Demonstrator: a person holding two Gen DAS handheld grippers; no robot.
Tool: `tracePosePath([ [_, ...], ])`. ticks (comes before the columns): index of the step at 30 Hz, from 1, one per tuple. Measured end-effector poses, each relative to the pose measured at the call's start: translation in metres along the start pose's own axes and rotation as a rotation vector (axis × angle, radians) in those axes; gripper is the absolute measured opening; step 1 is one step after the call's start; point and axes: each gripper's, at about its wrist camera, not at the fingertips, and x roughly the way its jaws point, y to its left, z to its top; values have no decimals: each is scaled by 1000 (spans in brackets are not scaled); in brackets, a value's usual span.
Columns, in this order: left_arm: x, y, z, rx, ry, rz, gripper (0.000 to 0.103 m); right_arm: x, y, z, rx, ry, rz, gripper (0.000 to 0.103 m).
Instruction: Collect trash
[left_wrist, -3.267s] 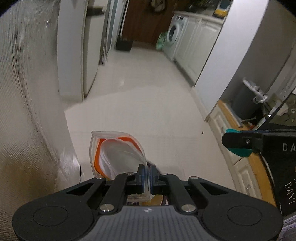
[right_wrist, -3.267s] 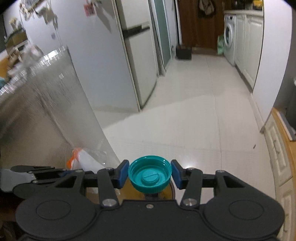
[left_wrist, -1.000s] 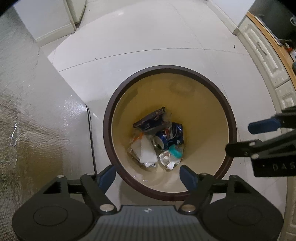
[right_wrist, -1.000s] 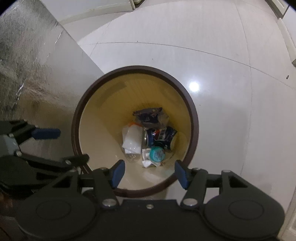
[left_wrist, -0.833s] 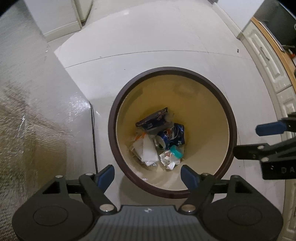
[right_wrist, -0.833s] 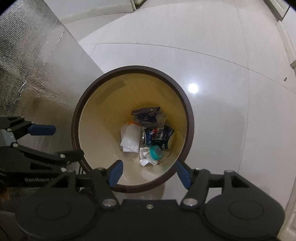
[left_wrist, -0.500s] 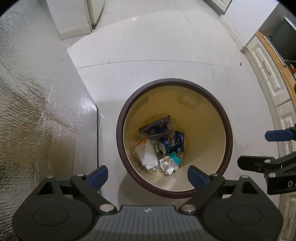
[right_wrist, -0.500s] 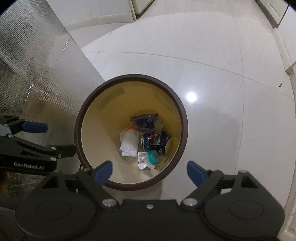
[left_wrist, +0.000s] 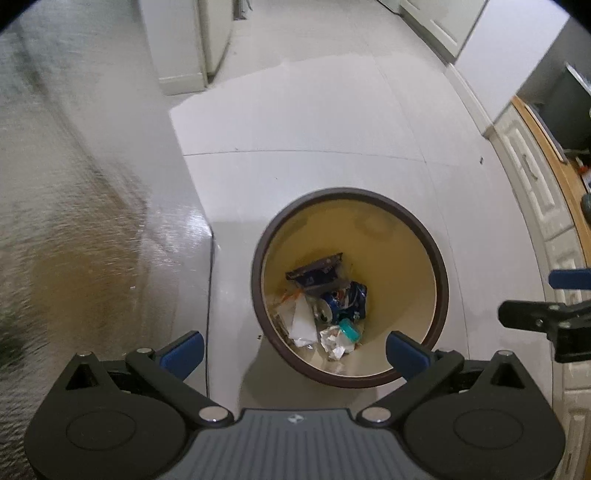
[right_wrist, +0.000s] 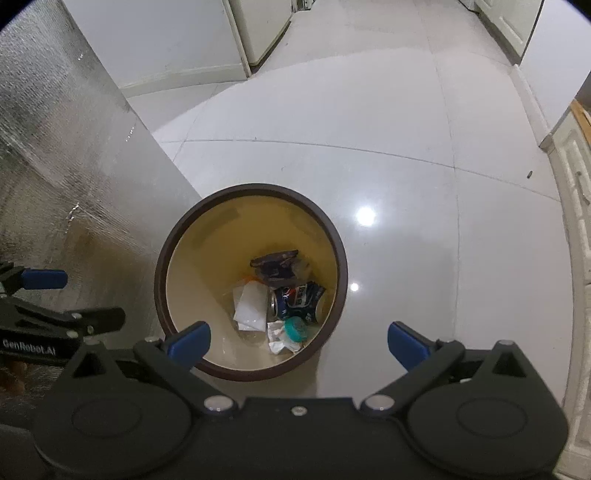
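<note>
Hovering above the bin, my left tongs (left_wrist: 293, 350) and my right tongs (right_wrist: 298, 341) are both opening wide, blue pads spread far apart with nothing between them. Below and just ahead of both pairs stands the round trash bin (left_wrist: 441, 280) — dark brown rim, pale yellow inside — on the glossy white tile floor (right_wrist: 406, 177). At its bottom lies the collected trash: a teal bottle cap (right_wrist: 295, 329) beside a scrap of crumpled white paper (right_wrist: 277, 338), a crushed blue soda can (right_wrist: 295, 301), a white plastic wrapper (right_wrist: 249, 304) with an orange edge, and a dark snack packet (right_wrist: 275, 263) farthest from me. My right tongs show at the right edge of the left camera's view (left_wrist: 546, 321); my left tongs appear at the left edge of the right camera's view — near the bin's rim. A silvery textured panel (right_wrist: 55, 166) rises just left of the bin. White cabinets (left_wrist: 535, 195) line the floor's right side.
</note>
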Motion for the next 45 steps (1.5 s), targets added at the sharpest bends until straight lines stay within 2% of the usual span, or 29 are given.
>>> tracePosePath([
  [7,-32,7,-9,-29,-55,-1,103,-25,-2,-11,20,-30,1,103],
  [17,-79,-1,-27,-4,-123,23,103,-77,1,-25,47,-119,14,103],
  [23,-116,-7,-34,-2,-193,34,103,-109,4,-36,51,-158,6,103],
  [29,-156,-15,-41,9,-258,42,103,-150,0,-46,85,-237,18,103],
  [36,-212,-29,-44,13,-377,54,103,-203,2,-57,17,-350,-25,103],
  [45,-284,-54,-47,51,-527,58,103,-273,4,-66,2,-508,-23,103],
])
